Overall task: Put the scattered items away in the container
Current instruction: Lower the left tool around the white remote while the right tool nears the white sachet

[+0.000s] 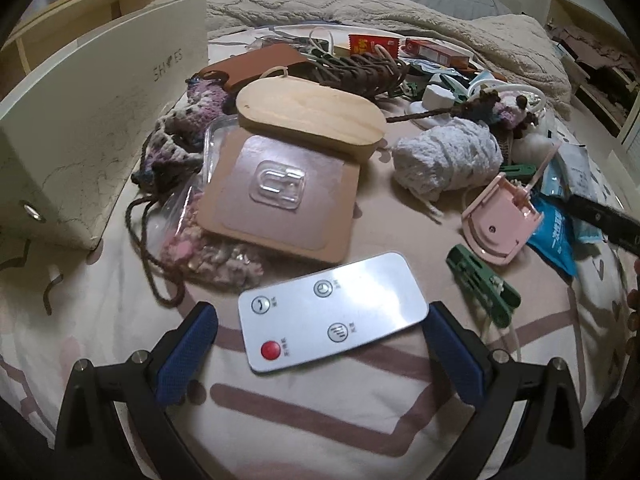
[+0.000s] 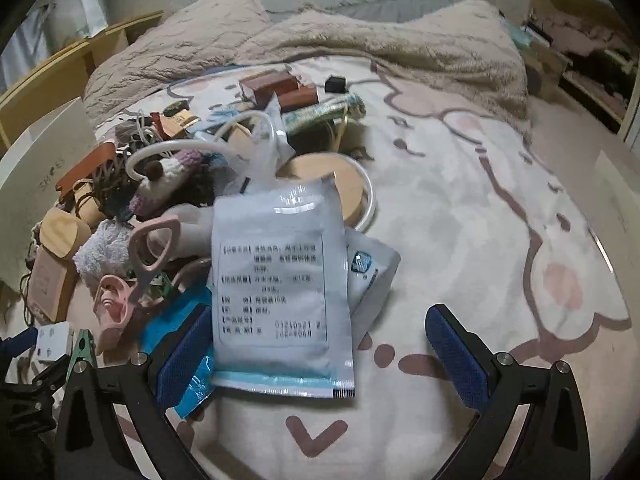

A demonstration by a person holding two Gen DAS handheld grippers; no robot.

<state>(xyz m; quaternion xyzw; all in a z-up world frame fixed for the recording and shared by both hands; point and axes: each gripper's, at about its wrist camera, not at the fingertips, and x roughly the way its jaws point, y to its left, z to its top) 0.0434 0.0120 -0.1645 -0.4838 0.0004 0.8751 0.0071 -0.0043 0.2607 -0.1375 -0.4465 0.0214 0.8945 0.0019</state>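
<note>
Our left gripper (image 1: 320, 344) gapes around the flat white remote control (image 1: 332, 312), untouched; our right gripper (image 2: 320, 352) gapes over the printed white sachet (image 2: 280, 280).

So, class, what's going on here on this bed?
A person with a gripper in each hand is tidying clutter off a bed. The left gripper is open, its fingers either side of a white remote lying on the cover, not yet gripped. The right gripper is also open, over a white printed sachet. The shoe box stands at the left; most items, such as the pink eyelash curler, are still on the bed.
</note>
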